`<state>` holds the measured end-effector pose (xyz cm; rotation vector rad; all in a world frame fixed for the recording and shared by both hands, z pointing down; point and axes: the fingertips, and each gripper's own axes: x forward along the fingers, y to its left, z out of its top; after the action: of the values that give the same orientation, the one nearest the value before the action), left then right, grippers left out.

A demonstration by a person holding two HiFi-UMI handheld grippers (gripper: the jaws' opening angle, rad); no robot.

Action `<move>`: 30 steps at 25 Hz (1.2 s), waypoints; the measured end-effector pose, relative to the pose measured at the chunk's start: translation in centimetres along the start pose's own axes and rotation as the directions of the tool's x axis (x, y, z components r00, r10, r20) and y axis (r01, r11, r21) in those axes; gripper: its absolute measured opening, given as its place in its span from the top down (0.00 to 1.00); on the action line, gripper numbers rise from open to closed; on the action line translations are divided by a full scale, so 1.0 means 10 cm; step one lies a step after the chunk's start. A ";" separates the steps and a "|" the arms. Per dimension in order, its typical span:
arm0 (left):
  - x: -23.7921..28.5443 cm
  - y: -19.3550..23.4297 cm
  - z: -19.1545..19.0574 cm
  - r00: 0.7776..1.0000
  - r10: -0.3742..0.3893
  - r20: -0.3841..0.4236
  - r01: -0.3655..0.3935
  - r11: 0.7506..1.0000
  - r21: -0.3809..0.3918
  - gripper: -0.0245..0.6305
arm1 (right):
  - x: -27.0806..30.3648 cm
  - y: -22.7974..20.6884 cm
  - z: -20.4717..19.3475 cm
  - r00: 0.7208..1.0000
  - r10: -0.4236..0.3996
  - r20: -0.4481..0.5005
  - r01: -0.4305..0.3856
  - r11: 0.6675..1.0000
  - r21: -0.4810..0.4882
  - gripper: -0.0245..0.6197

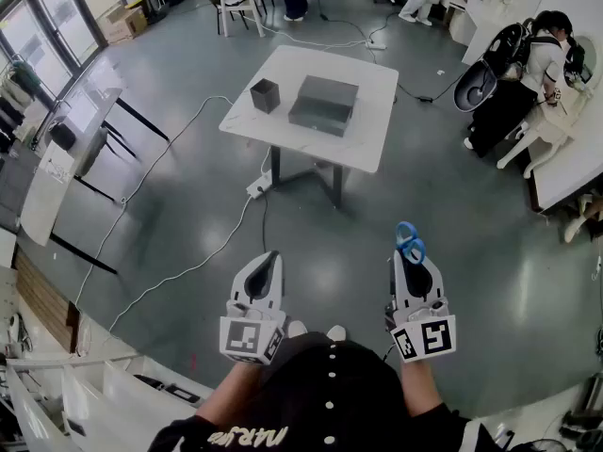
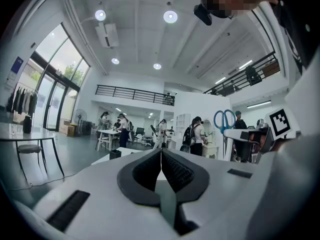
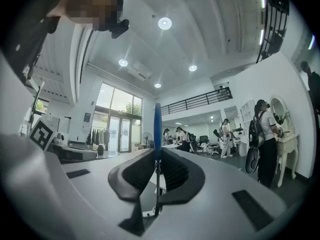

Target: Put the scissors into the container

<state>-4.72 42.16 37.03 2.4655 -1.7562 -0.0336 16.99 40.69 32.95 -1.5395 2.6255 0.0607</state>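
Blue-handled scissors (image 1: 409, 241) stick up handles first out of my right gripper (image 1: 408, 255), which is shut on their blades. In the right gripper view the scissors (image 3: 157, 129) show edge-on between the dark pads. My left gripper (image 1: 272, 256) is level beside it, shut and with nothing in it; in its own view its jaws meet, and the scissors (image 2: 224, 119) show to the right. A small dark container (image 1: 265, 94) stands on a white table (image 1: 377, 92) well ahead of both grippers, next to a dark grey box (image 1: 323, 104).
Grey floor lies between me and the table, crossed by a white cable (image 1: 188, 271) that leads to a power strip (image 1: 256, 188) by the table leg. A person (image 1: 542, 55) sits at desks on the right. Shelves and tables line the left side.
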 end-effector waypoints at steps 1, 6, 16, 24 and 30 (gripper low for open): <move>0.00 -0.01 -0.01 1.000 -0.001 0.000 0.001 1.000 0.001 0.92 | 0.00 0.00 0.00 1.000 0.001 0.000 -0.001 1.000 0.000 0.89; 0.01 0.02 -0.04 1.000 -0.006 -0.004 0.006 1.000 -0.004 0.92 | 0.03 0.03 0.00 1.000 0.001 -0.004 -0.001 1.000 -0.005 0.89; -0.04 0.19 -0.02 1.000 -0.024 0.000 0.024 1.000 -0.009 0.92 | 0.10 0.17 0.00 1.000 -0.022 0.012 0.022 1.000 0.005 0.89; -0.14 0.42 -0.09 0.998 -0.059 -0.016 0.059 0.998 -0.002 0.92 | 0.16 0.40 -0.08 0.998 -0.055 0.014 0.055 0.998 0.013 0.89; -0.08 0.57 -0.19 0.997 -0.066 -0.048 0.066 0.998 -0.005 0.92 | 0.26 0.45 -0.15 0.998 -0.063 0.000 0.063 0.998 0.017 0.89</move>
<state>-10.14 41.26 39.47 2.4999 -1.6538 0.0168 11.73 40.48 34.09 -1.6154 2.5673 0.0338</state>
